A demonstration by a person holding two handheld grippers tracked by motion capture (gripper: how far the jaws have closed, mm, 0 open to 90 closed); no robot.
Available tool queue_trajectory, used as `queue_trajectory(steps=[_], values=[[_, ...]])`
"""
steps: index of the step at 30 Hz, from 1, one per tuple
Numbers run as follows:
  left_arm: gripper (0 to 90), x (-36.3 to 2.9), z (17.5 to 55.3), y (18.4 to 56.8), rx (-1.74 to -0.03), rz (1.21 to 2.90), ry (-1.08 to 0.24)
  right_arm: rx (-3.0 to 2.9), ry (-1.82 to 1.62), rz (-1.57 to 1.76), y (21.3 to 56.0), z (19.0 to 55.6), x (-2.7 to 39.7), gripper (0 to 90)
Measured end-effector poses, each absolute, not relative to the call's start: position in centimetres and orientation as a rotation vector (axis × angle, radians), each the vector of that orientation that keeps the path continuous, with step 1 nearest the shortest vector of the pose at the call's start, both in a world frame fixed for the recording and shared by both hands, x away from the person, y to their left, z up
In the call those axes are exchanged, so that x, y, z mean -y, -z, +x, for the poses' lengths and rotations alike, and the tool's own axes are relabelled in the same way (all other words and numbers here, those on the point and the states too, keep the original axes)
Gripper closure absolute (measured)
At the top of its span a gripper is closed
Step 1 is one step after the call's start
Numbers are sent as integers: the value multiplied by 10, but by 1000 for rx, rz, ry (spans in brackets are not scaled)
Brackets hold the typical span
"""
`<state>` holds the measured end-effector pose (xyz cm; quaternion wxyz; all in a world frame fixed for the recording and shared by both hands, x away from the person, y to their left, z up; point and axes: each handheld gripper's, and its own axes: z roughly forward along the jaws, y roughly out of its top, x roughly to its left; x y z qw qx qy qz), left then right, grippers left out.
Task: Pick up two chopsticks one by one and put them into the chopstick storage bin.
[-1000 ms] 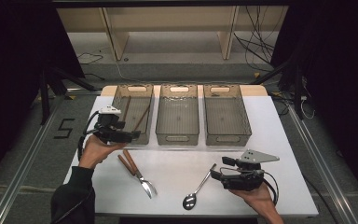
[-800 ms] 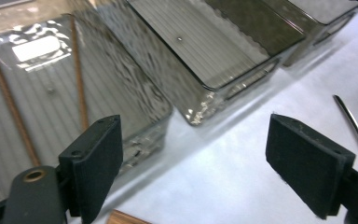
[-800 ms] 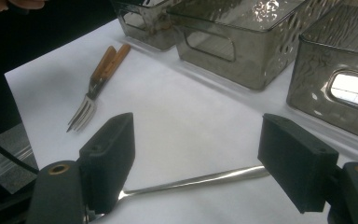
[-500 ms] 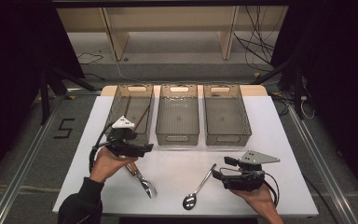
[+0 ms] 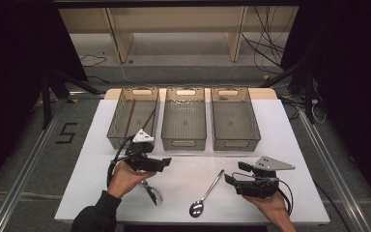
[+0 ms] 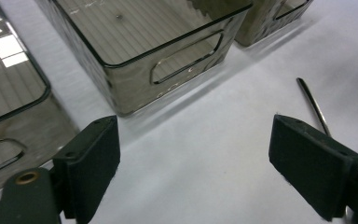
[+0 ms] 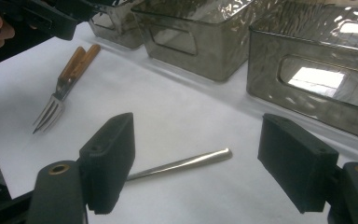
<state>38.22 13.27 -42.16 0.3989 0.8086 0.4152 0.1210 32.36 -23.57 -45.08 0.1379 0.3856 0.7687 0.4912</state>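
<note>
The left hand-held gripper (image 5: 162,163) hangs just over the white worktop (image 5: 290,145), in front of the gap between the left bin (image 5: 133,117) and the middle bin (image 5: 184,117), with its jaws spread wide and nothing between them. In the left gripper view those two black jaws frame bare worktop, the middle bin's handle wall (image 6: 168,60) ahead of them, and the thin end of a metal spoon's handle (image 6: 311,103) beside the jaw on that view's right.

A wooden-handled fork (image 5: 152,191) lies on the worktop just under and behind this gripper, partly hidden by the person's hand; the right gripper view shows it clearly (image 7: 67,84), tines towards the near edge, with a second wooden handle alongside it (I cannot tell what that piece is).

The right hand-held gripper (image 5: 232,174) sits low near the front right of the worktop, jaws likewise wide apart and empty. The spoon (image 5: 206,194) lies between the two grippers, bowl near the front edge, handle angled up towards the bins; its handle tip (image 7: 200,160) shows between the right gripper's jaws. The right bin (image 5: 234,117) stands beyond it. Two dark sticks lie in the left bin.
</note>
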Motion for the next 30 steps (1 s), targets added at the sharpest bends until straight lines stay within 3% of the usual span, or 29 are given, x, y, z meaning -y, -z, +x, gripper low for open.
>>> queue_trajectory(steps=[15,30], values=[[161,-118,372,429,-1011,2045,-303,-2321,-1399,975,448,321,236,274],[161,-144,361,445,-1005,1985,-361,-2581,-1253,627,427,329,211,267]])
